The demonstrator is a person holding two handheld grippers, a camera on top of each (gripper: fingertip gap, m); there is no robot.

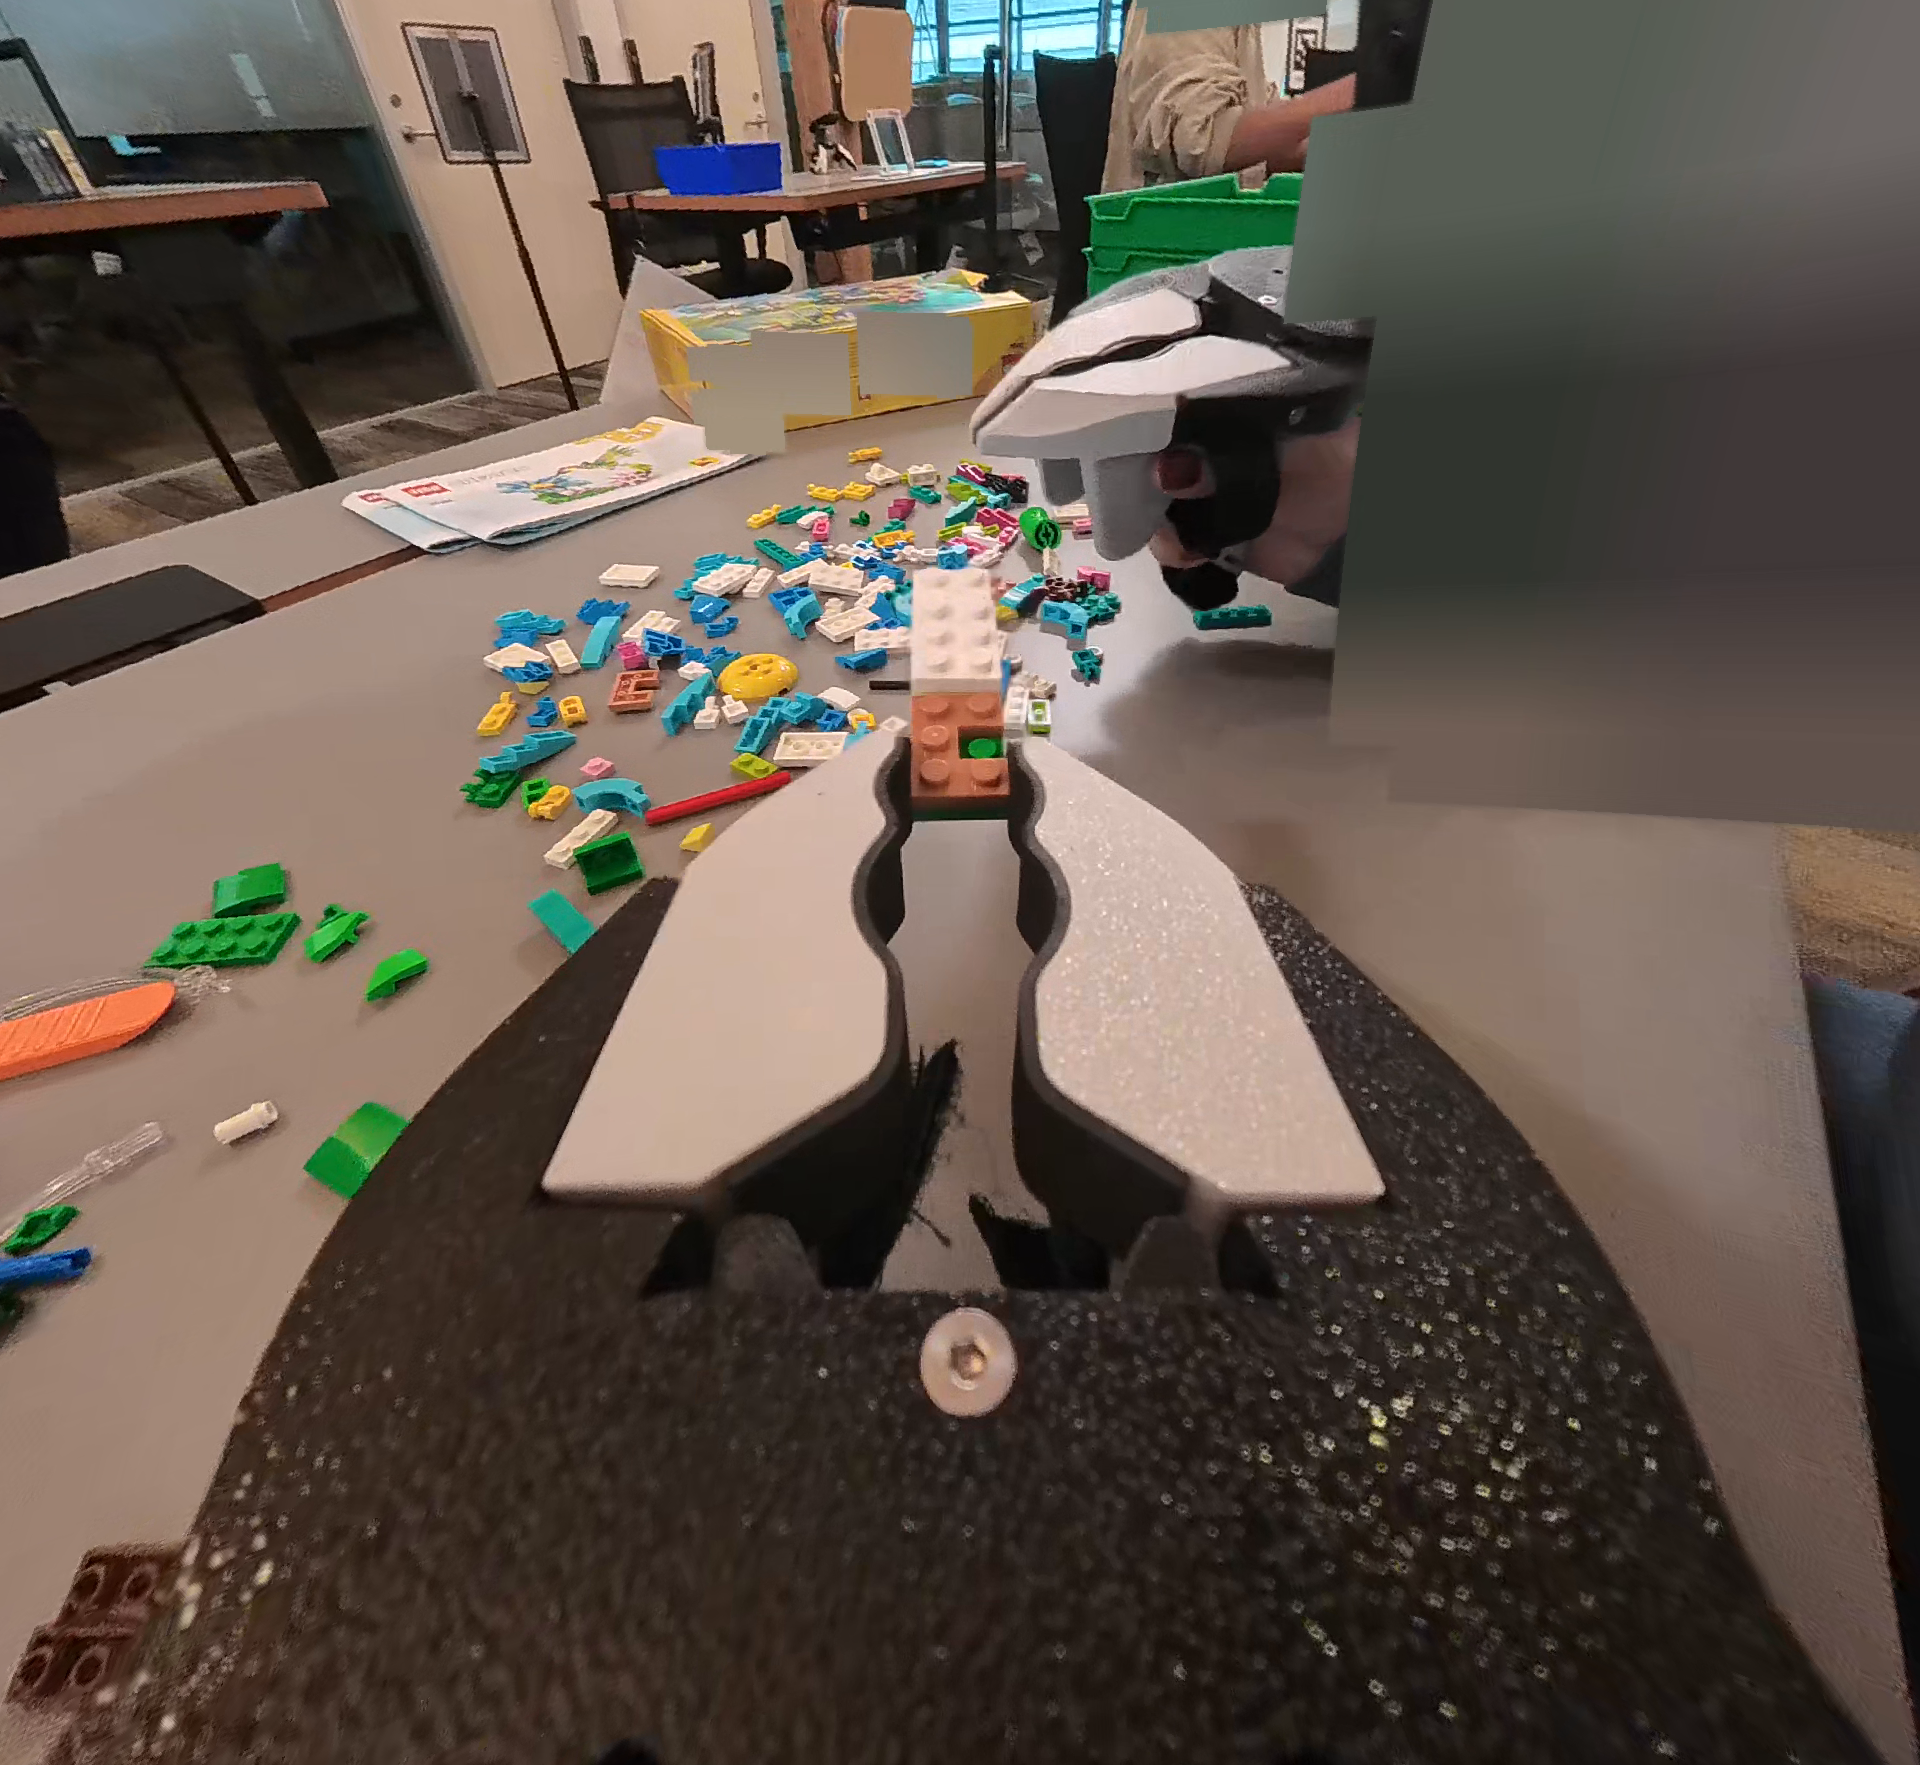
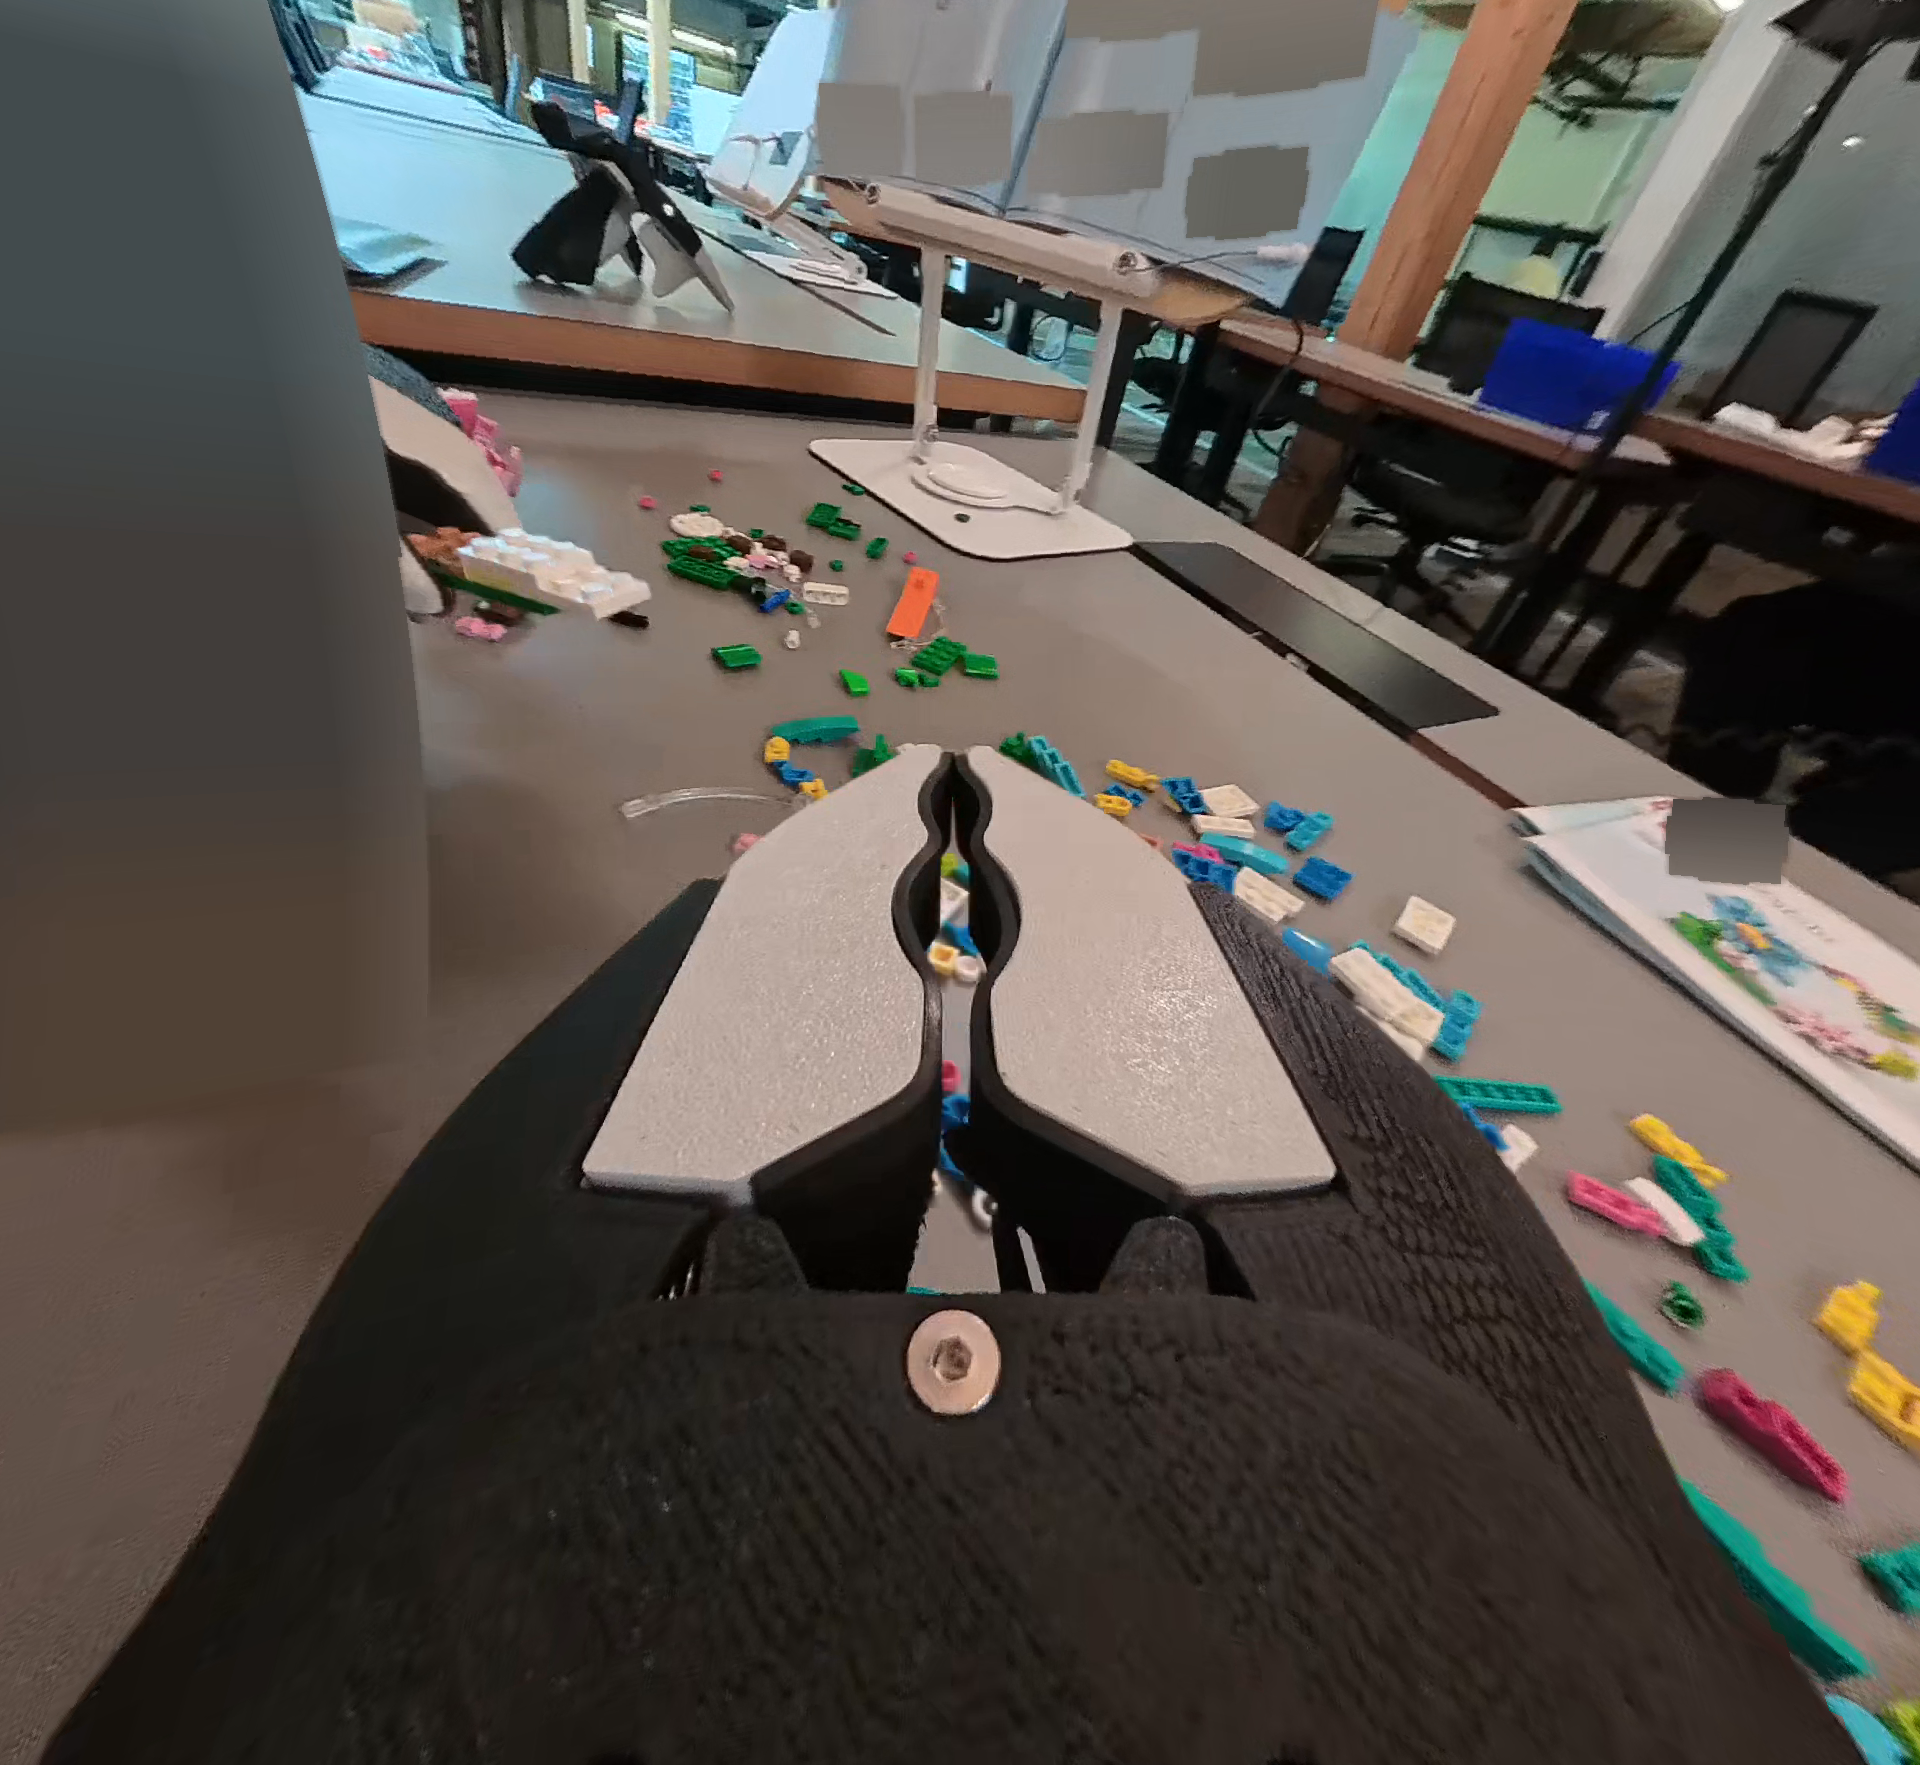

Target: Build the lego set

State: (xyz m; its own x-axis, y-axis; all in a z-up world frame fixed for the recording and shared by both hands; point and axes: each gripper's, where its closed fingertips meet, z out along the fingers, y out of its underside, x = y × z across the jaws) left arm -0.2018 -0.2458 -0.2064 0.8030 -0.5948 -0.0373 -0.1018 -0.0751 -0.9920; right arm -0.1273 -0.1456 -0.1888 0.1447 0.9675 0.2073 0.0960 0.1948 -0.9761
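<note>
My left gripper is shut on a small lego assembly: a brown plate over green pieces, with a white brick on top that sticks out forward. It is held just above the grey table. The assembly also shows at the left of the right wrist view. My right gripper is shut, with nothing visible between its tips. It hovers over the pile of loose pieces. In the left wrist view it points down over the far right of the pile.
An instruction booklet and a yellow box lie at the far side. An orange brick separator and green pieces lie at the left. A white book stand holds an open booklet. Green bins stand behind. The right gripper is farther from the orange brick separator, some 30 cm, than the left, some 20 cm. My right wrist view looks at it from another angle.
</note>
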